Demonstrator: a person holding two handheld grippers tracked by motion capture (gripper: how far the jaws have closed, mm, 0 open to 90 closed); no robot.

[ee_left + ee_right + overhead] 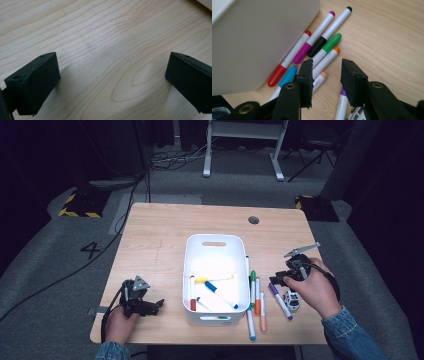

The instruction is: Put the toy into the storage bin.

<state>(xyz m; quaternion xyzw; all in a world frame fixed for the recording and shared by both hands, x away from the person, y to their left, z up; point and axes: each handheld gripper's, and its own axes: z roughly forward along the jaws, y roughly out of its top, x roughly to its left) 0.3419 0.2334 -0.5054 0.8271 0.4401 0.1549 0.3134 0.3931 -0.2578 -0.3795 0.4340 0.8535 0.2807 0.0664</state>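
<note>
Several markers lie on the tabletop [150, 227] at three o'clock of a white bin [216, 245], which already holds four. The right gripper [325, 72] hovers over the loose cluster, fingers [352, 80] parted with nothing between them, aimed near the orange marker [327, 58]. The left gripper [111, 75] rests at nine o'clock, released over bare wood. Likely step: choosing a marker; next it must descend and clench one barrel

matt wood-grain table [107, 32], glossy plastic bin [215, 315]
</note>
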